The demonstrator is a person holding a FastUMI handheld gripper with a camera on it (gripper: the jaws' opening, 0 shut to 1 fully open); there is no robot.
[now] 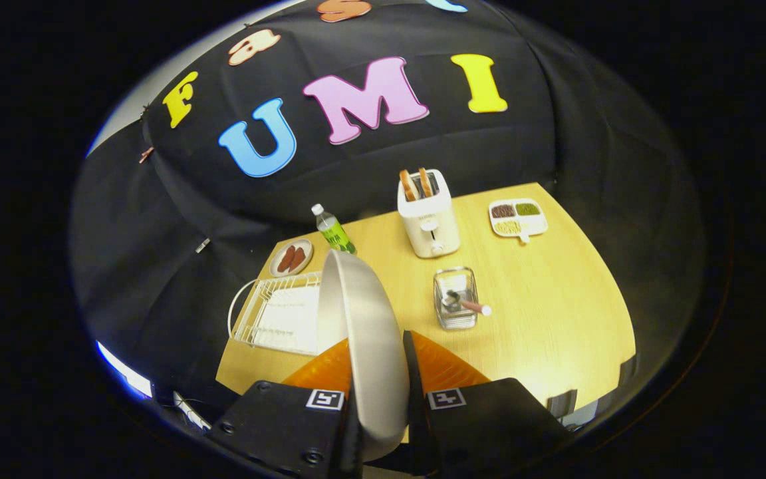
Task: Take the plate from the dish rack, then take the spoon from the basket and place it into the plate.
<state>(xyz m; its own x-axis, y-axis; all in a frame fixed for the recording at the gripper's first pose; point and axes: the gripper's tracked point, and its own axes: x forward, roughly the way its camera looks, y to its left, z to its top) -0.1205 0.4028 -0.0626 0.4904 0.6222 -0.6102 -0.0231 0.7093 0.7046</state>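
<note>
A grey plate (366, 332) stands on edge between my fingers, and my gripper (382, 392) is shut on its rim, holding it high above the table. Below and to the left of the plate lies the white wire dish rack (270, 316) on the wooden table (556, 299). To the right of the plate, beyond my fingers, a small wire basket (455, 299) holds a spoon (466, 304) with a light handle that sticks out over the basket's right side.
A white toaster (428, 216) with two slices of toast stands behind the basket. A green-labelled bottle (334, 229) and a small plate of sausages (291, 258) sit behind the rack. A divided snack tray (518, 218) lies at the far right corner.
</note>
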